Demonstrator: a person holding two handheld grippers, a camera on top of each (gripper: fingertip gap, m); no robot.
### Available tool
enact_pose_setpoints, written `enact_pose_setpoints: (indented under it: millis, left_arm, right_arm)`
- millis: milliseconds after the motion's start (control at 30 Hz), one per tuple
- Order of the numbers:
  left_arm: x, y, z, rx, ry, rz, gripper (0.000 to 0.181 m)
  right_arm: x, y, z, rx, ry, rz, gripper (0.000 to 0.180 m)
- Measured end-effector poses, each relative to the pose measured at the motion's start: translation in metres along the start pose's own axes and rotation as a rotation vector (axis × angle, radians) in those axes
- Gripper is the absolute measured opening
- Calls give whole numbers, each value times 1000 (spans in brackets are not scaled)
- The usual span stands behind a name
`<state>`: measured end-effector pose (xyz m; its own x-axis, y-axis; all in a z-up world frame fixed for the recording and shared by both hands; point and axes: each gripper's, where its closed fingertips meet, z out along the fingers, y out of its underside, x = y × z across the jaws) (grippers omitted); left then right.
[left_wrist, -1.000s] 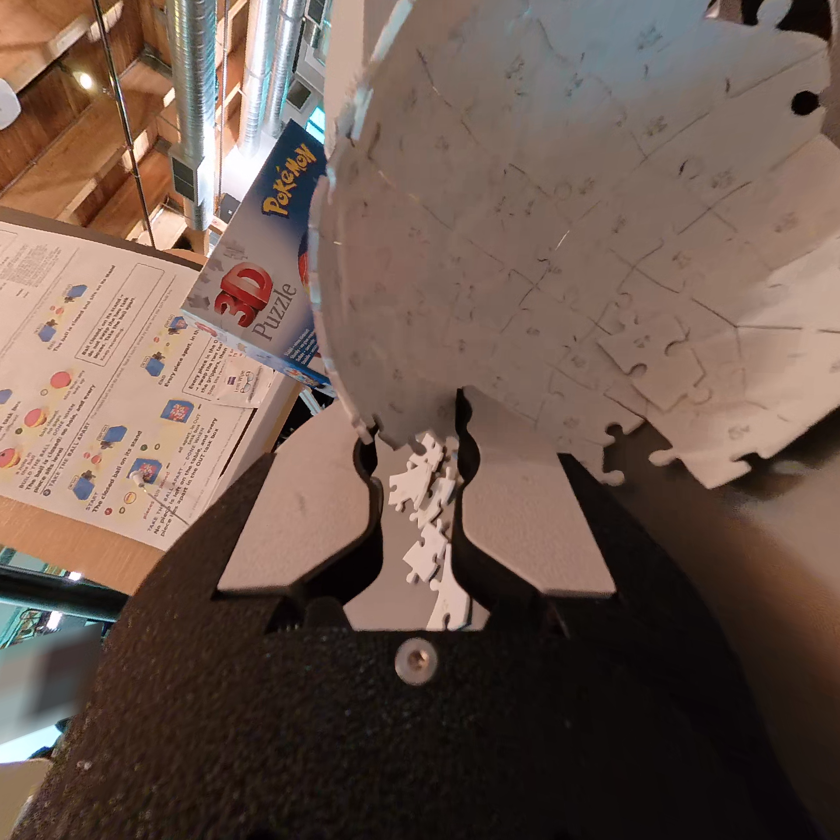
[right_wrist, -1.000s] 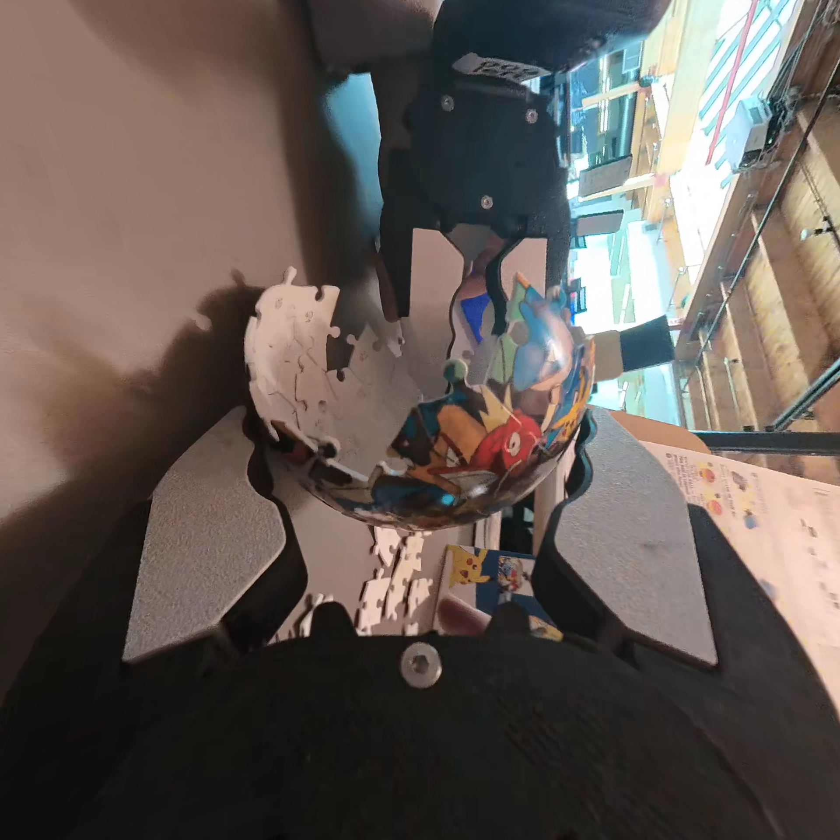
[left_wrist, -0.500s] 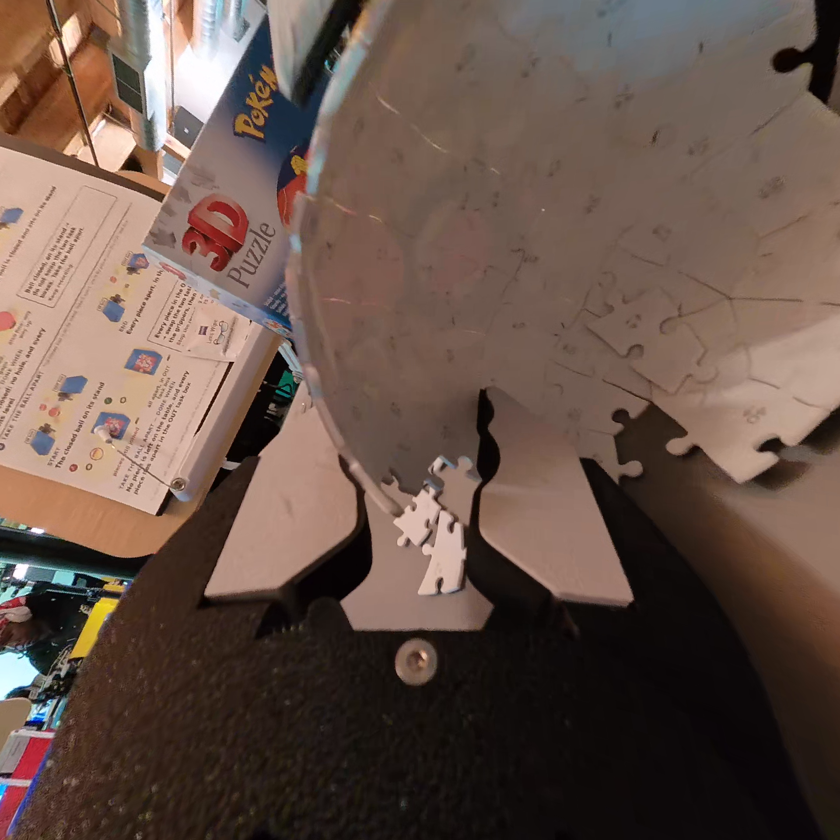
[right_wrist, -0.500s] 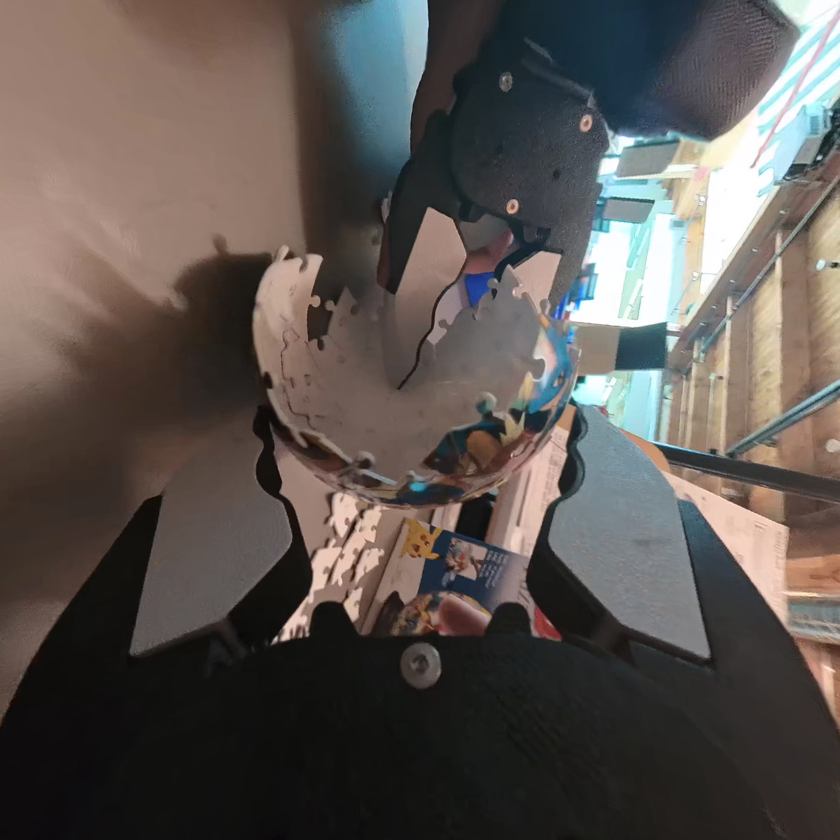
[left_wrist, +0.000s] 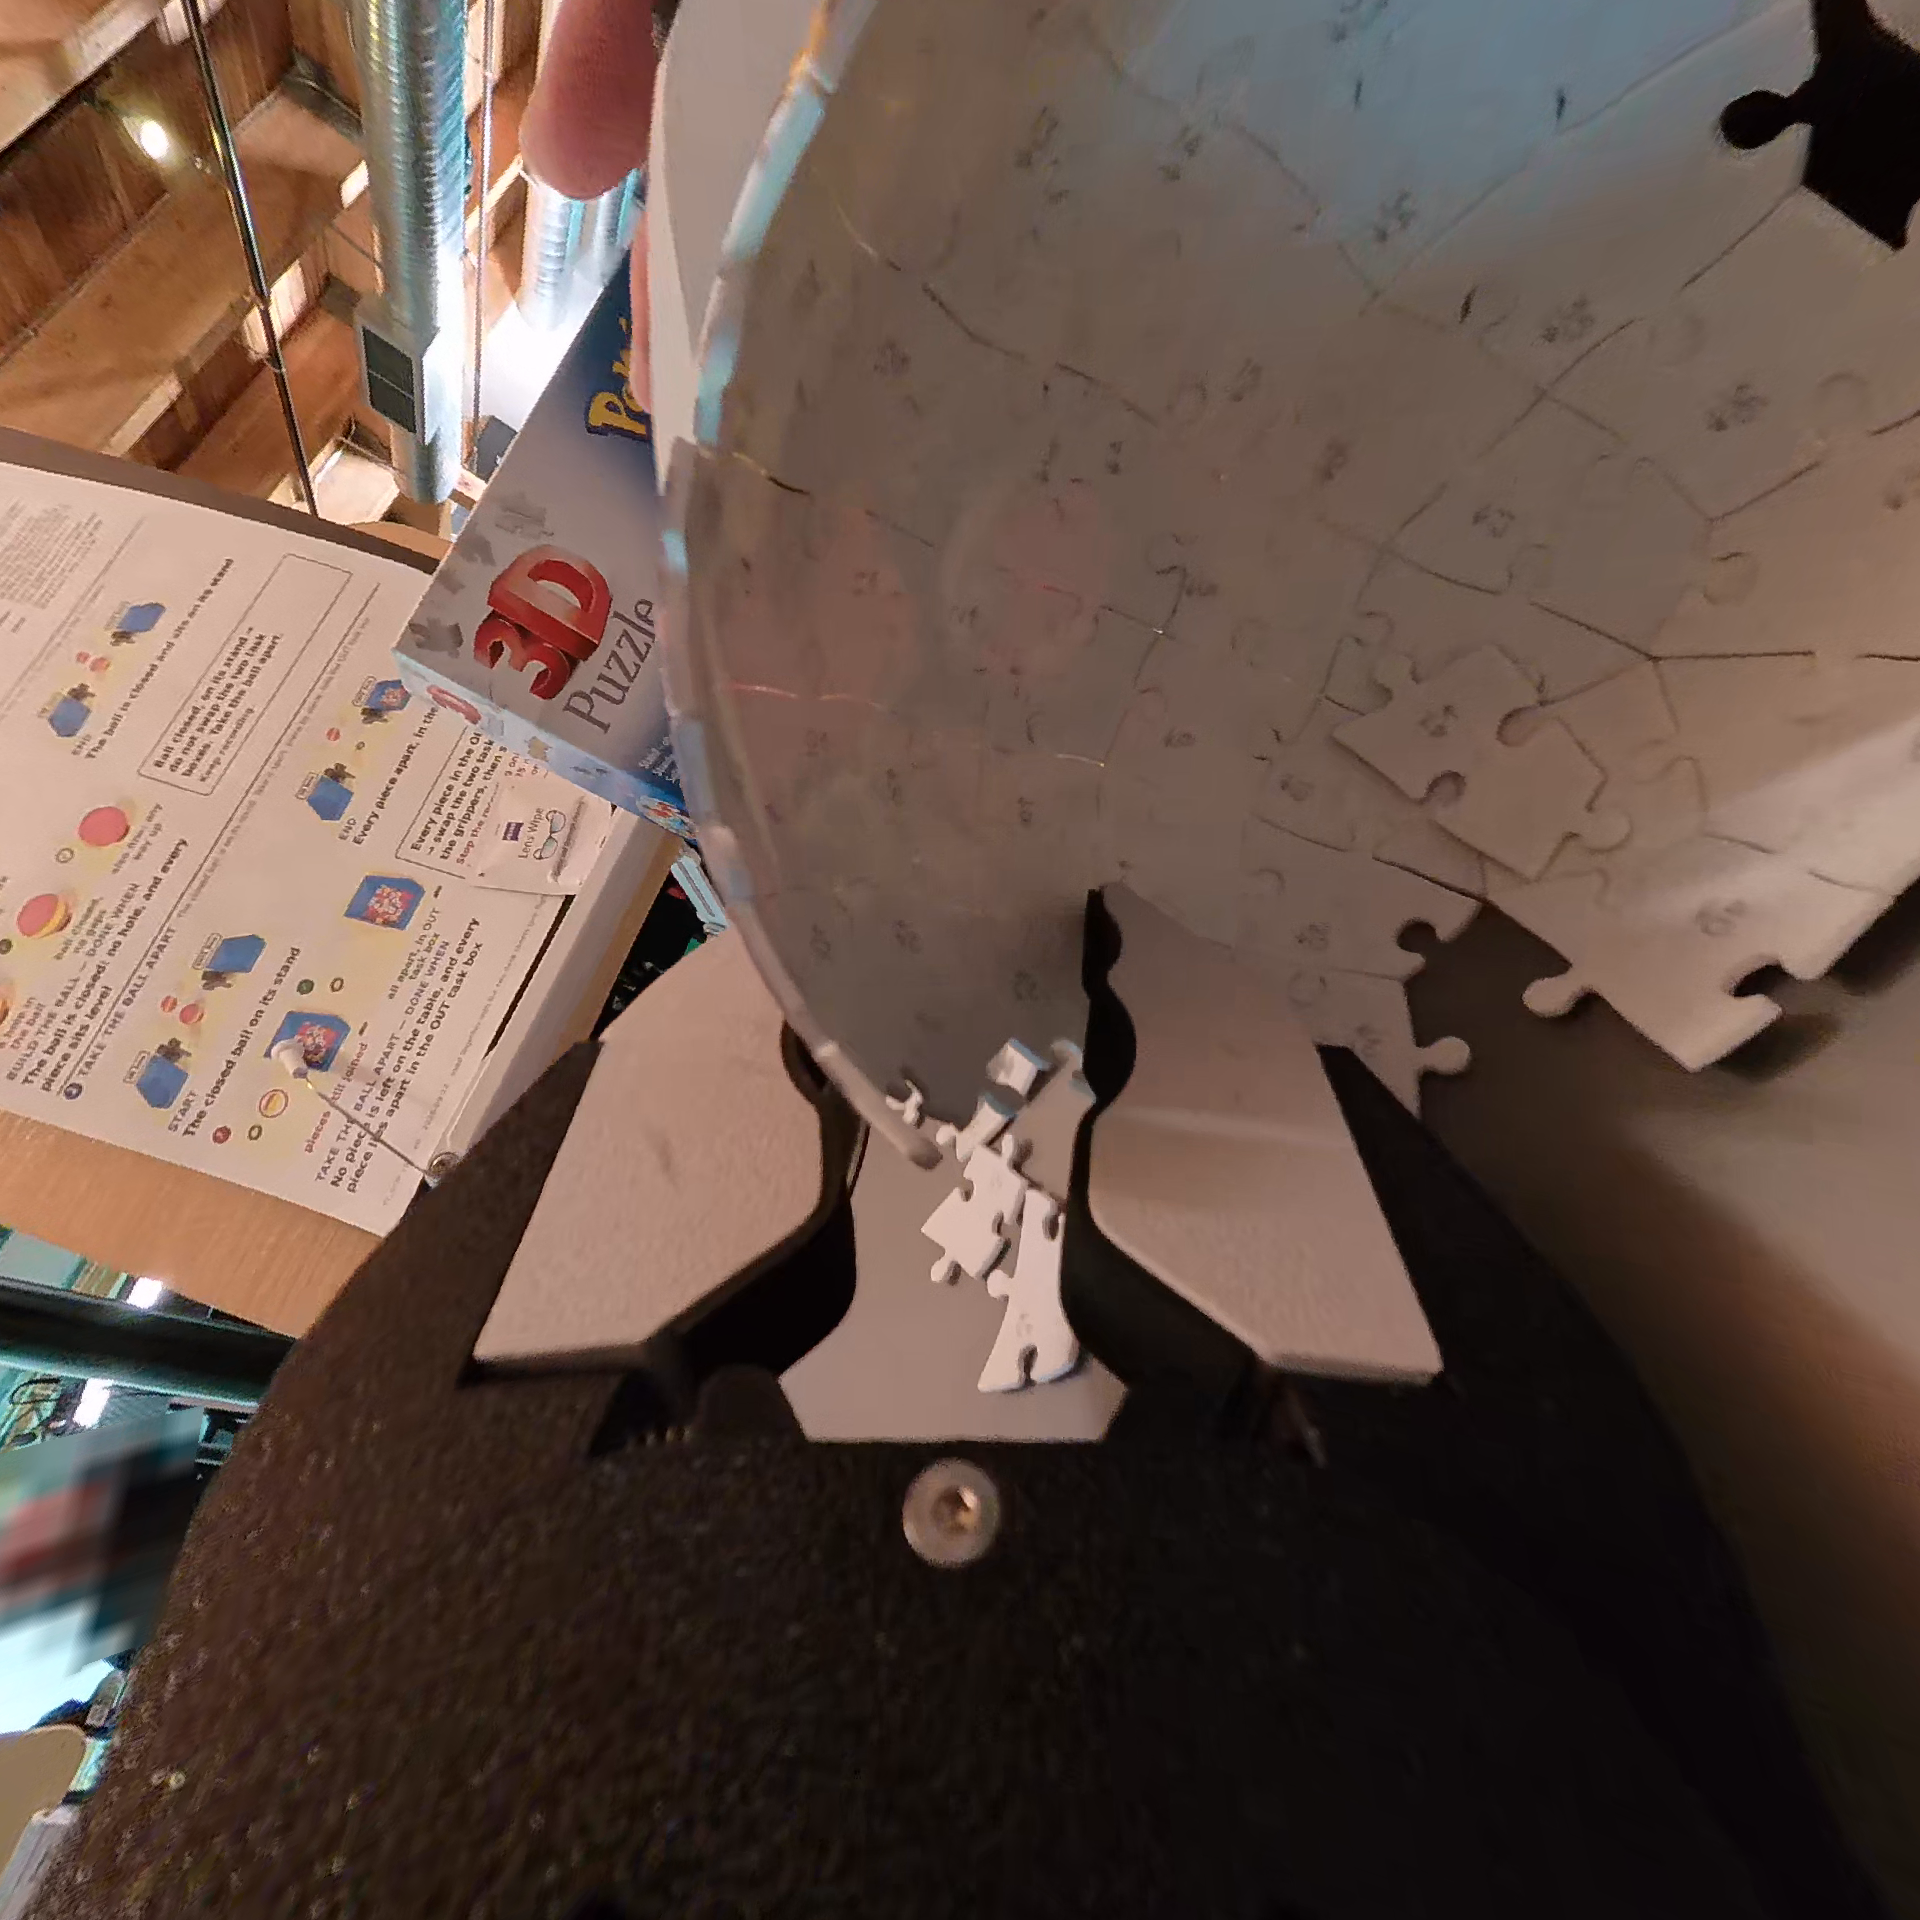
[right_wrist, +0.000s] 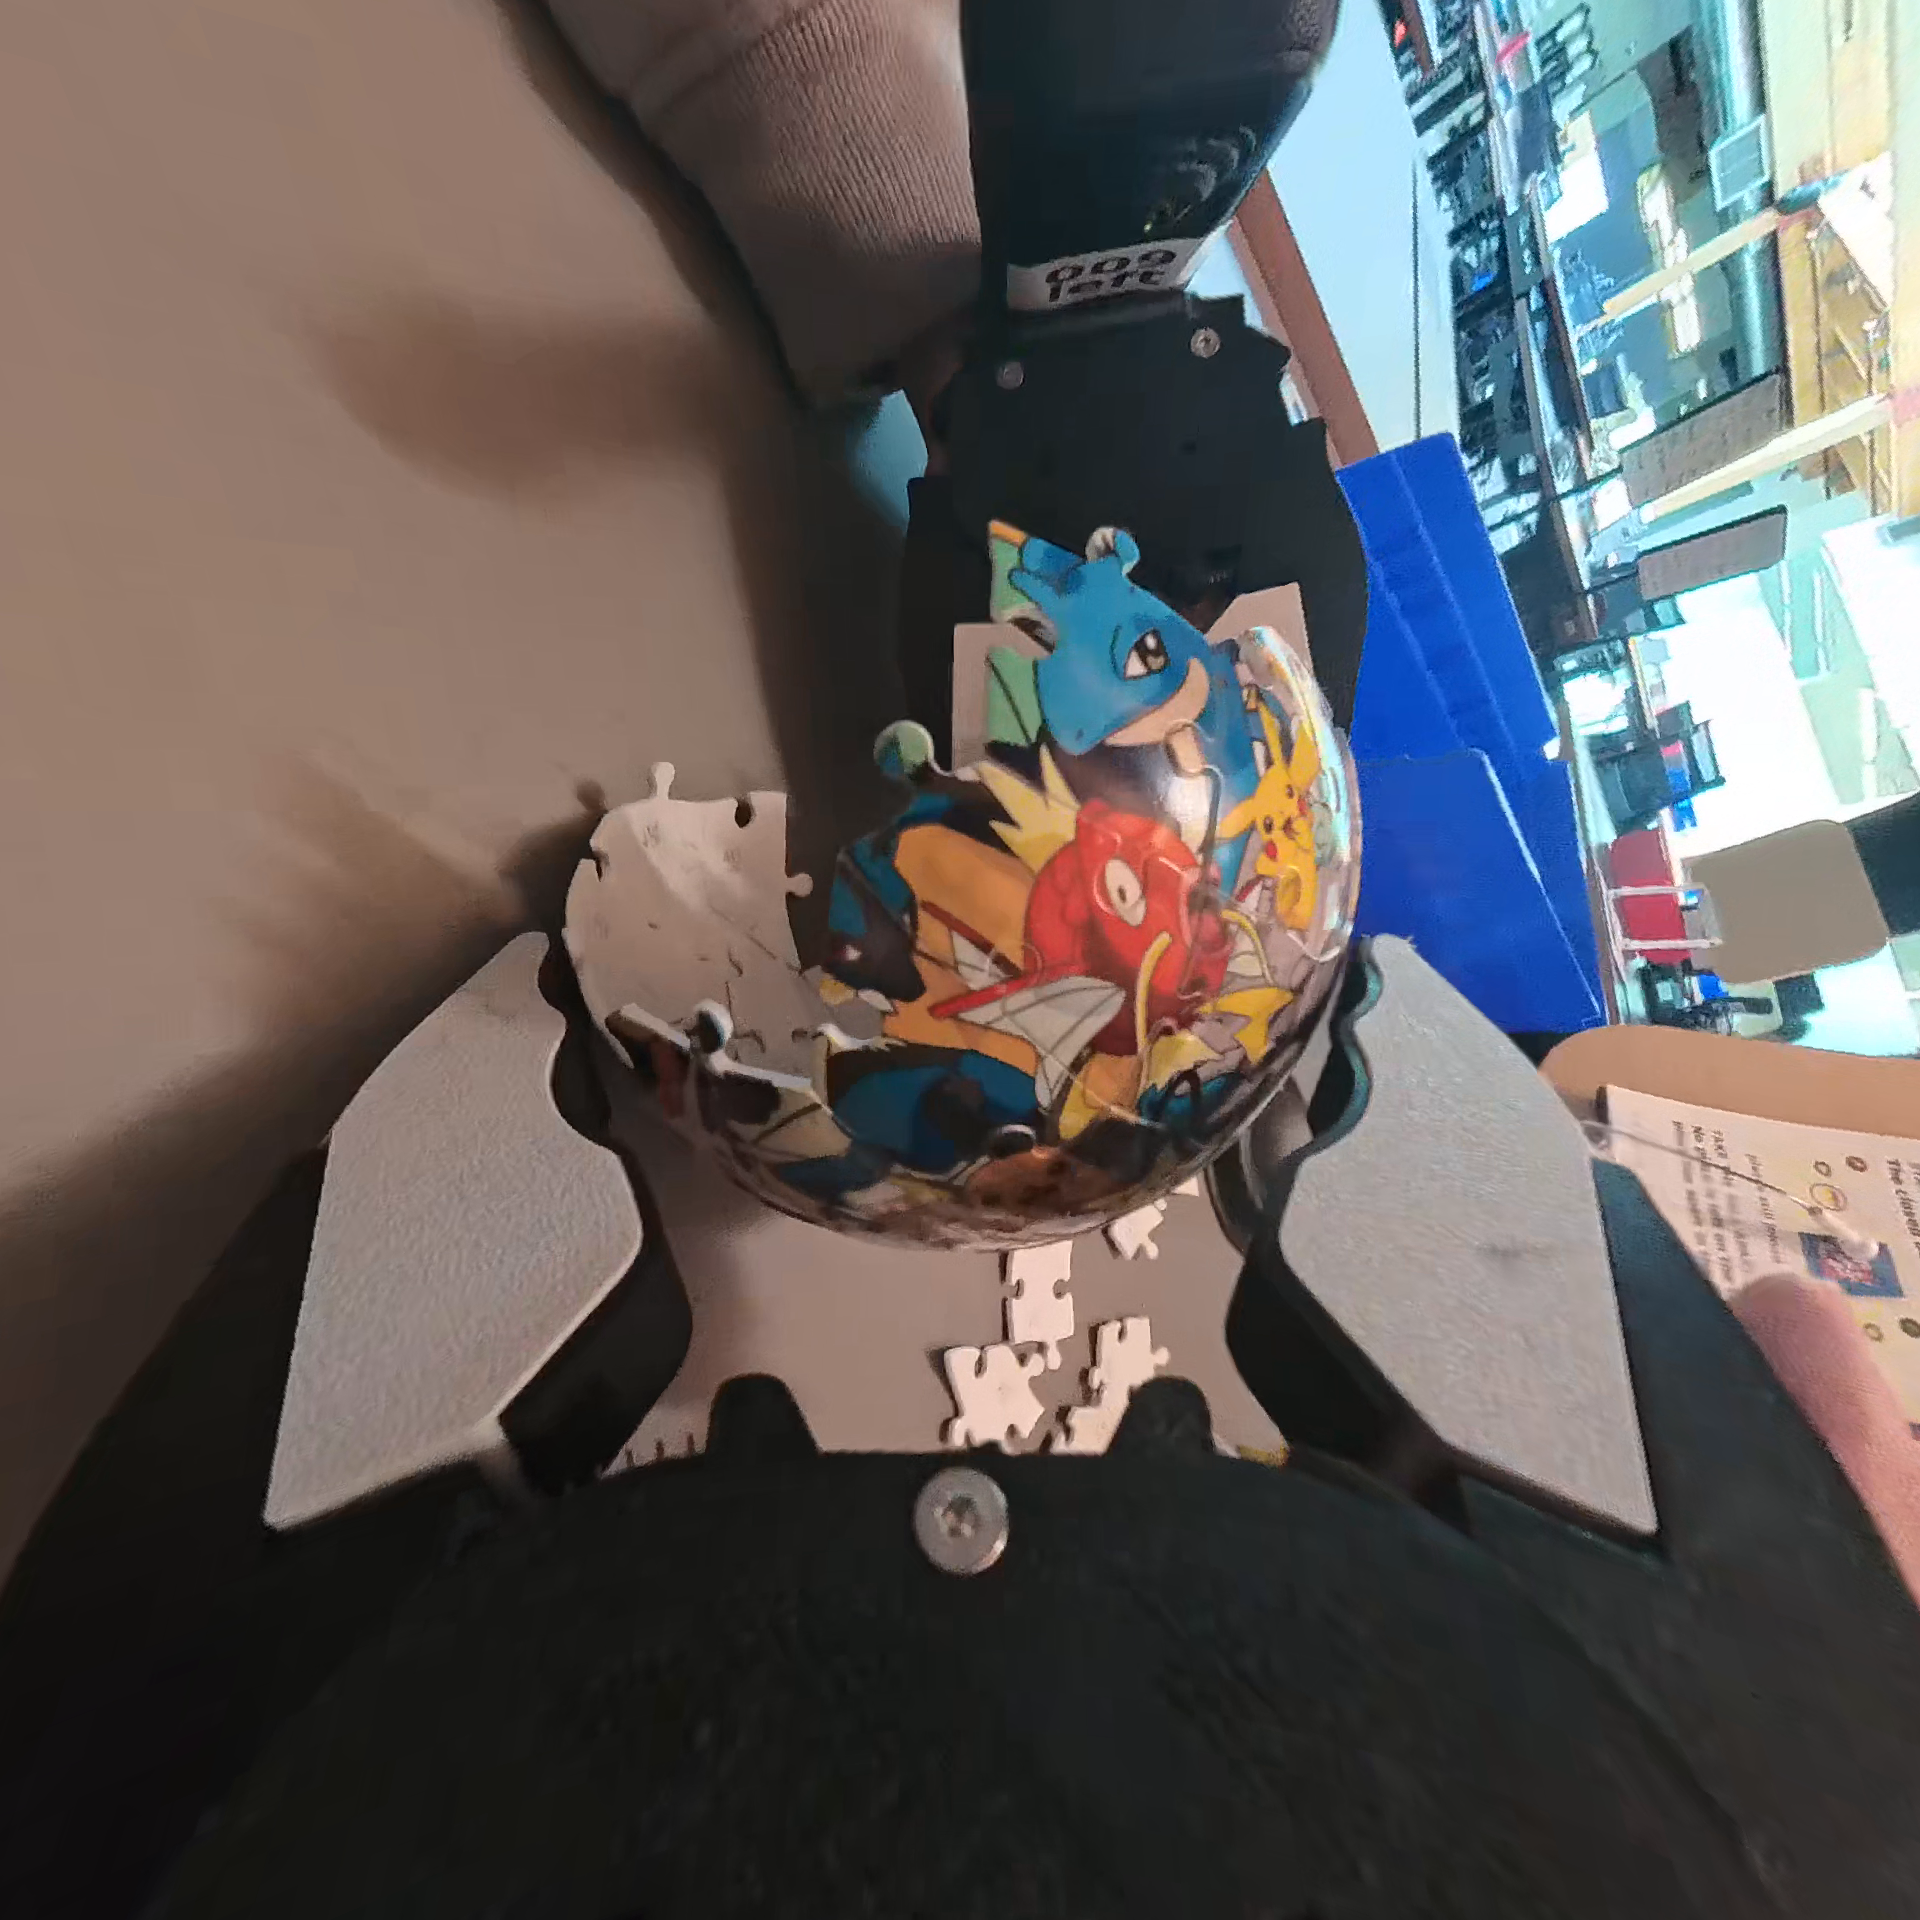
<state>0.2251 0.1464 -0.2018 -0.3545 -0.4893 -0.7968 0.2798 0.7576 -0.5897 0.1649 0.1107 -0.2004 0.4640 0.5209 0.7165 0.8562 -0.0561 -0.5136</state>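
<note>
The left gripper (left_wrist: 961, 1049) pinches the puzzle shell's (right_wrist: 1039, 987) rim while the right gripper (right_wrist: 961, 1039), spread wide, cradles it; gentle, even pressure seems wisest.

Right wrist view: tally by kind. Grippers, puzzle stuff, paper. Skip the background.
Grippers: 2 (right gripper, left gripper)
Puzzle-ball shell: 1
Loose white pieces: 4 visible
Instruction sheet: 1
Total: 8
</note>
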Motion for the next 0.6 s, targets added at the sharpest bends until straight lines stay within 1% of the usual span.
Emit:
enact_pose_setpoints:
  millis: [67,167,267,367,467,600]
  left_arm:
    - [0,0,2,10,0,8,45]
    - [0,-1,6,26,4,23,46]
    - [0,-2,8,36,7,24,47]
    - [1,-3,10,40,13,28,49]
    - [1,-3,12,42,18,23,51]
    - [-1,-3,12,42,15,7,50]
  right_arm:
    - [3,-1,0,28,10,-12,136]
    - [-1,-4,2,72,2,-10,136]
    - [-1,-1,3,77,25,-59,138]
    - [1,5,3,71,61,-116,139]
    - [3,5,4,80,110,-96,138]
    - [5,1,3,63,176,-177,135]
